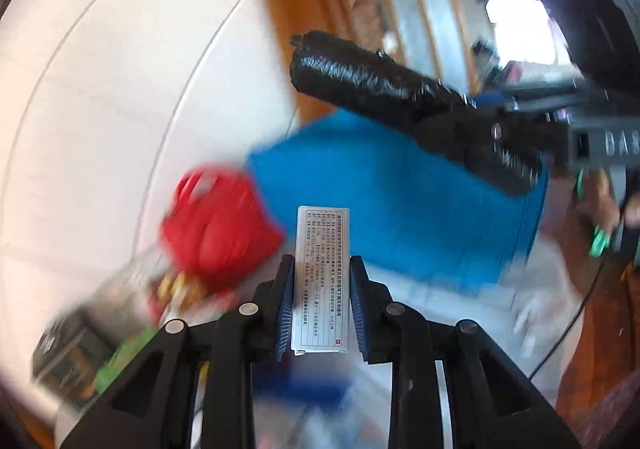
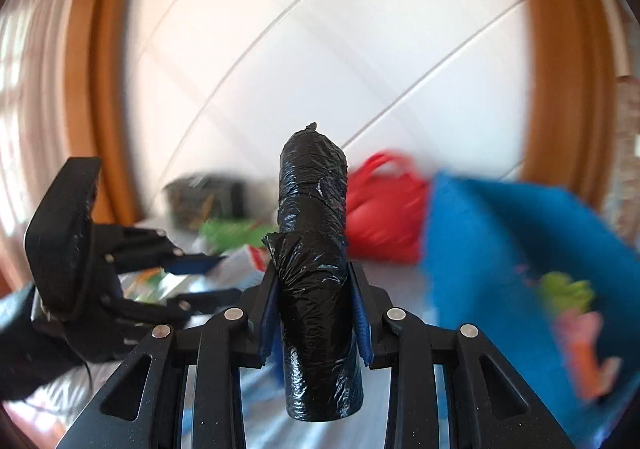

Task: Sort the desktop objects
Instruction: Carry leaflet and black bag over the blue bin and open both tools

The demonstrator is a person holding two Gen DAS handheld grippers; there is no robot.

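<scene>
My left gripper is shut on a small white box with printed text, held upright in the air. My right gripper is shut on a black roll of plastic bags, which stands up between its pads. In the left wrist view the black roll and the right gripper reach in from the right, above a blue bin. In the right wrist view the left gripper shows at the left and the blue bin at the right.
A red bag lies left of the blue bin and shows in the right wrist view too. A dark box and green packets lie on the table. A white wall with wooden frames stands behind. The views are motion-blurred.
</scene>
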